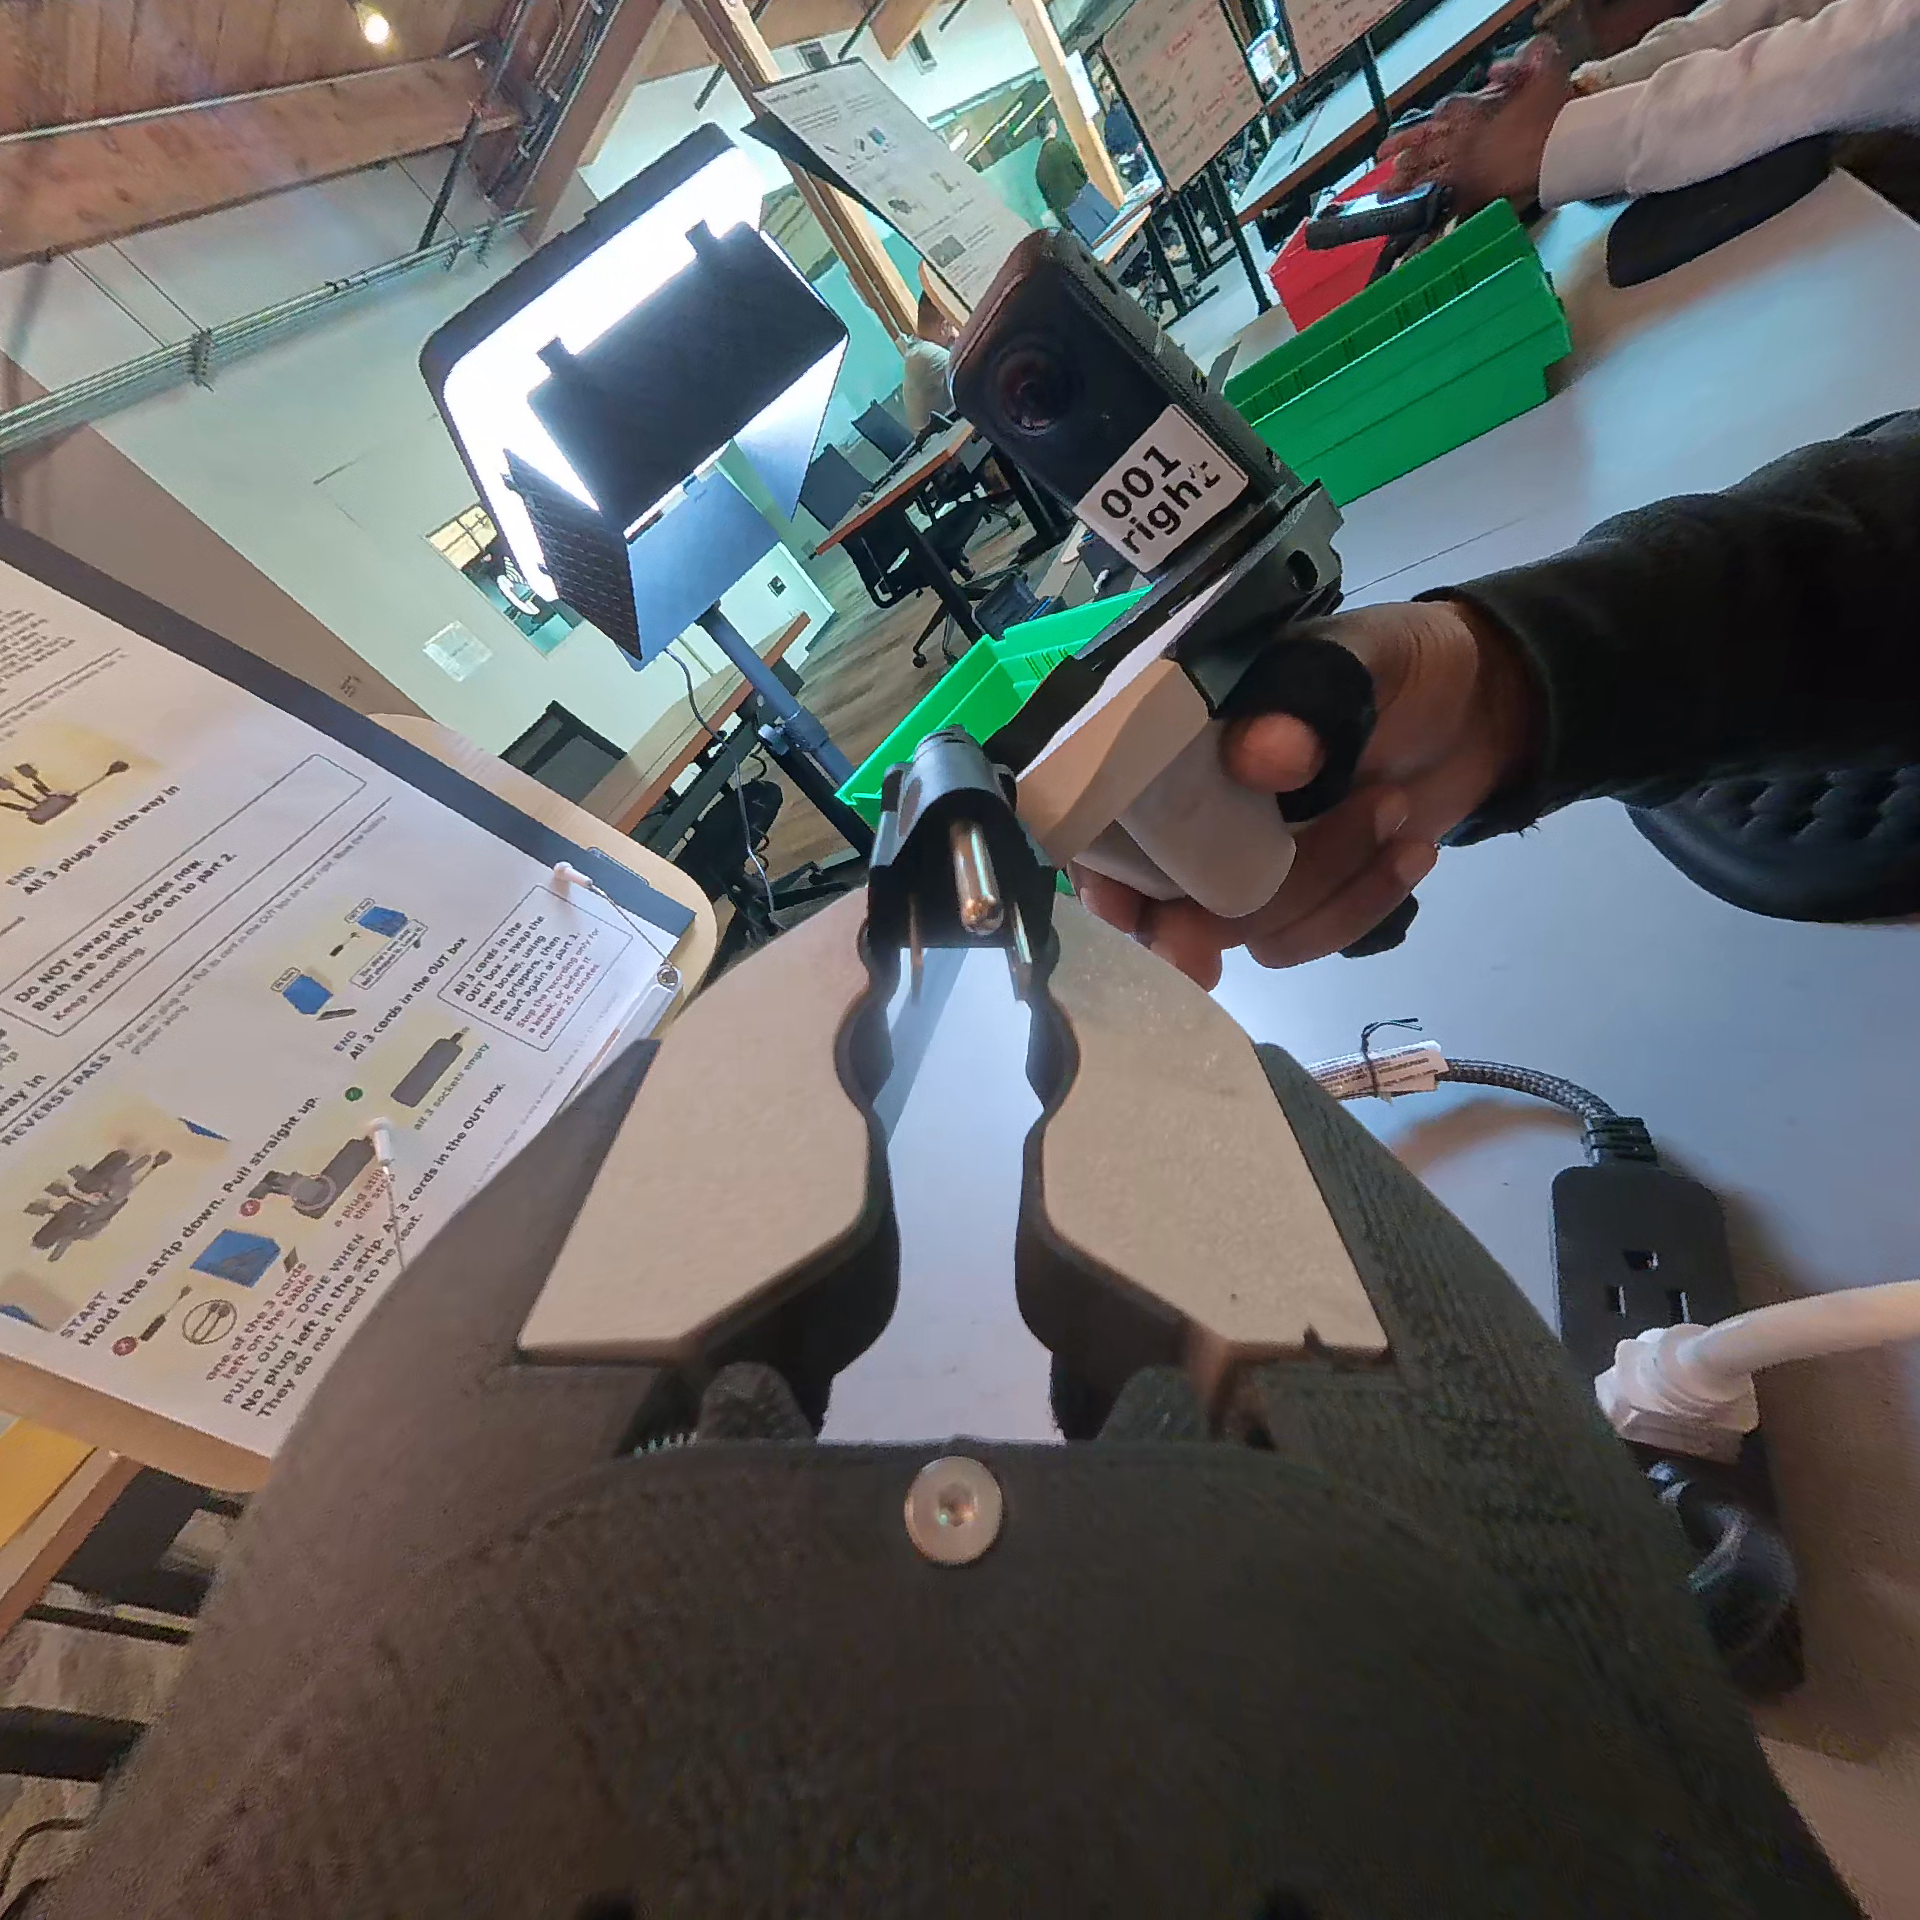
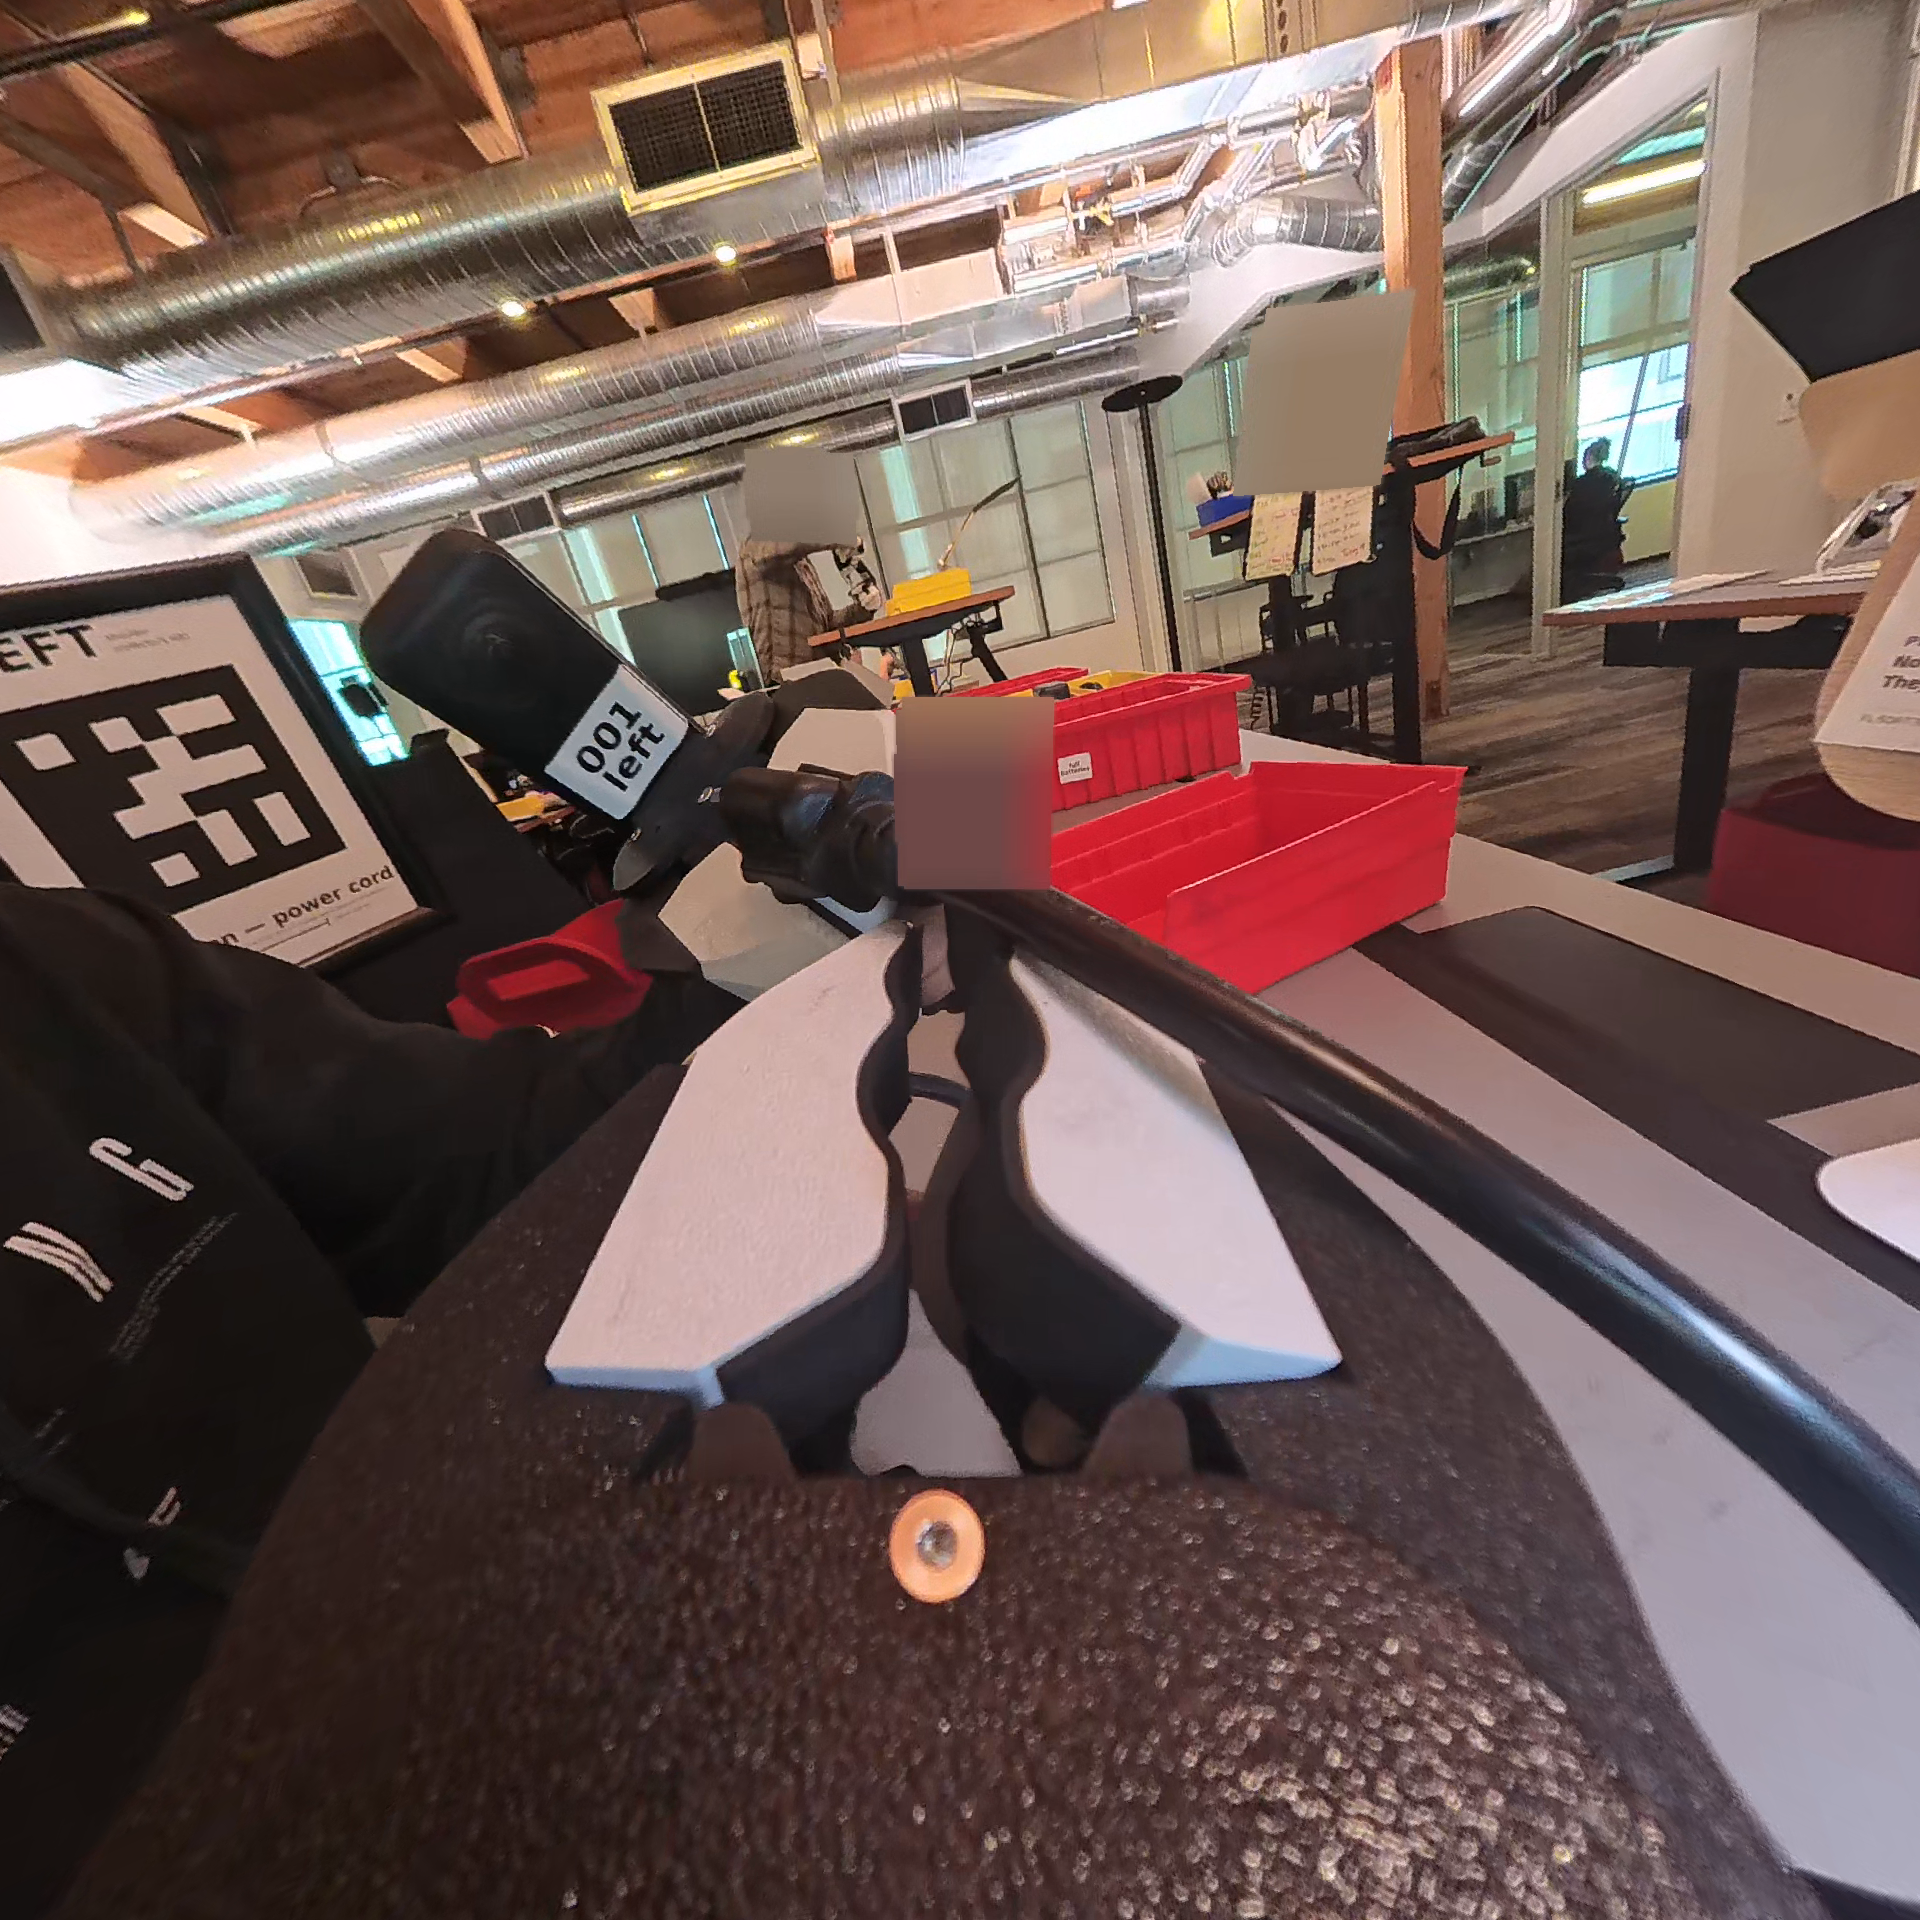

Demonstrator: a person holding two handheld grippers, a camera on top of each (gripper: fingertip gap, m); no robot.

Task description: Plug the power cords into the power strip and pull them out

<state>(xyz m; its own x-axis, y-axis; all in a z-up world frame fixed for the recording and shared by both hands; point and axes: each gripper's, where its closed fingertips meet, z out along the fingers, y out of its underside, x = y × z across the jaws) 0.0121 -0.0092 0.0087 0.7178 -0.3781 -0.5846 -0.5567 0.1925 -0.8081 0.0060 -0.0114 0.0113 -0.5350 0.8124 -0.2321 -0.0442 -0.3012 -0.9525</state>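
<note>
My left gripper is shut on a black three-prong plug, held up off the table with its prongs facing the camera. My right gripper is closed on the plug's black power cord just behind the plug. The cord runs back over its right finger to the lower right. In the left wrist view its grey finger sits right beside the plug. The black power strip lies on the table at the right, with a white plug in one socket and other sockets free.
An instruction sheet on a board stands to the left. Green bins sit at the far right of the grey table, red bins at the other side. A light panel stands behind. Another person's hands are at the far end. The tips of both grippers are at nearly the same place.
</note>
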